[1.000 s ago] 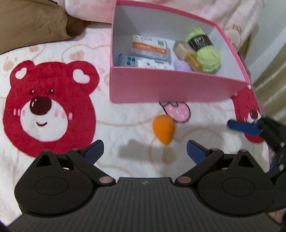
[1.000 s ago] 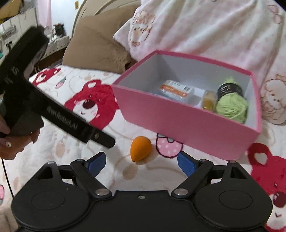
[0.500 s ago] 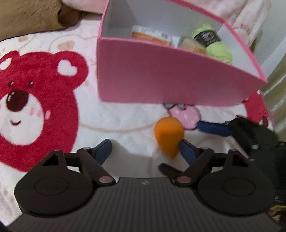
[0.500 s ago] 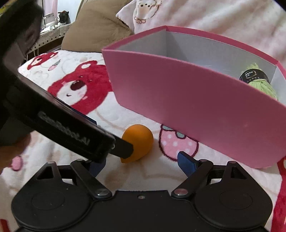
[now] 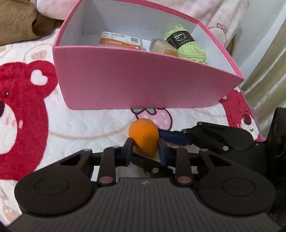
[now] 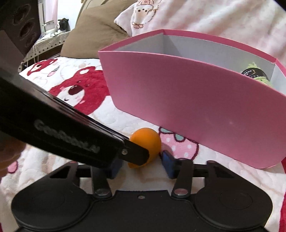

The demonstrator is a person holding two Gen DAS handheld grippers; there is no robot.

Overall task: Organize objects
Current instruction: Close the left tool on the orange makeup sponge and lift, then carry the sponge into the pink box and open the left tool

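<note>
An orange egg-shaped sponge [image 5: 143,136] lies on the bear-print blanket [image 5: 80,128], just in front of the pink box [image 5: 143,80]. My left gripper [image 5: 144,151] is shut on it, blue pads pressing its two sides. My right gripper [image 6: 141,164] comes from the other side with its jaws closing and the sponge [image 6: 145,141] between them. Its right pad [image 6: 167,163] stands at the sponge's edge, and the left one is hidden behind the left gripper's finger [image 6: 137,154]. I see no pressing by the right pads.
The pink box [image 6: 196,107] has a white inside and holds a green yarn ball [image 5: 189,46], an orange-and-white card pack [image 5: 121,41] and a tan block [image 5: 162,47]. A brown pillow [image 6: 93,33] and a pink quilt [image 6: 205,16] lie behind it.
Both grippers came down and closer to the sponge. The left jaws went from wide open to shut on it. The right jaws narrowed around it.
</note>
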